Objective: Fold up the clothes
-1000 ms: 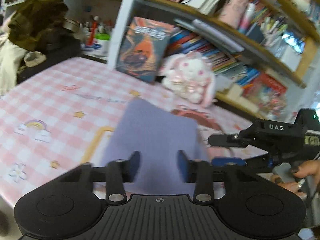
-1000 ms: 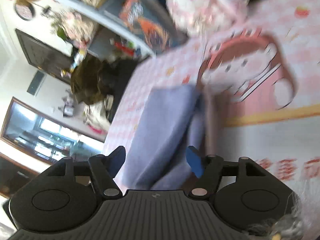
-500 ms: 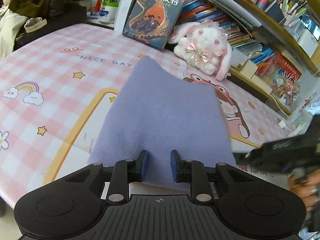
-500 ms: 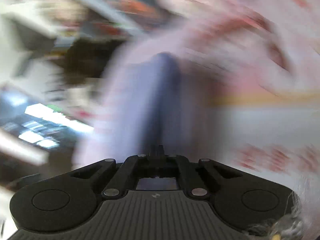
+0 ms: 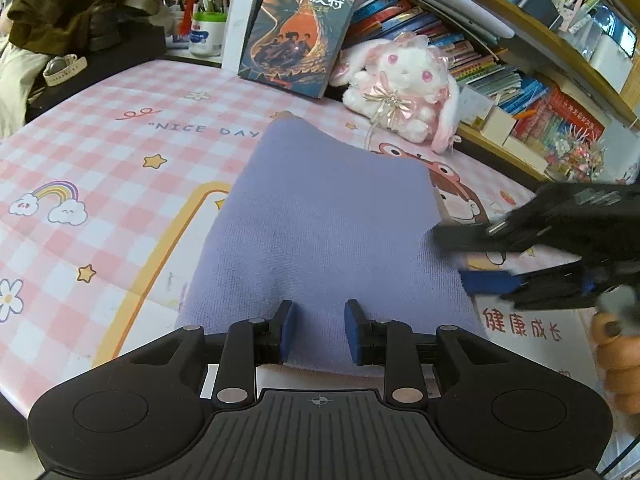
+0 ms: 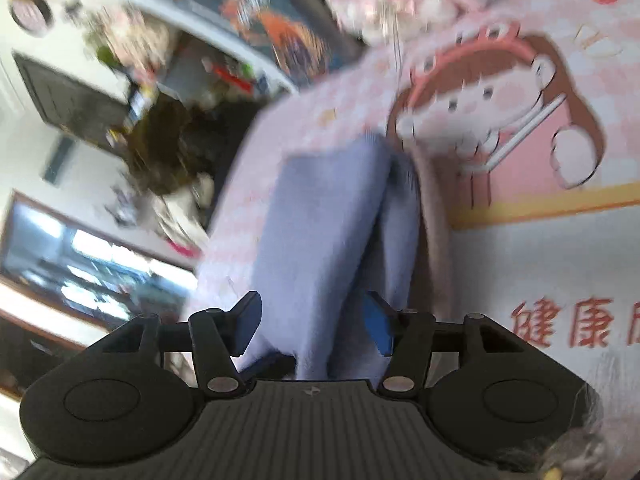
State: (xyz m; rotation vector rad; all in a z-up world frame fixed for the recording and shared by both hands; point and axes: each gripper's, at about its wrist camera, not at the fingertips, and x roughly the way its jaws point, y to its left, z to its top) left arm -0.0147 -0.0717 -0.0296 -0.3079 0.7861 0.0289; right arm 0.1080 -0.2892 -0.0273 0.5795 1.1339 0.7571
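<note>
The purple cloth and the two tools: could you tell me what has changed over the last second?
The purple cloth has settled flatter onto the checked mat. The right tool snapped shut, and its jaws have just been opening again astride the cloth's edge. The left tool came down to the near edge, its jaws slightly narrower, cloth between them but not clearly pinched. The book and the plush rabbit stayed put.

The folded cloth (image 5: 320,216) was plain lavender. The counter (image 5: 100,168) wore a pink-and-white check with stars and a rainbow. The plush rabbit (image 5: 400,88) was white and pink.
</note>
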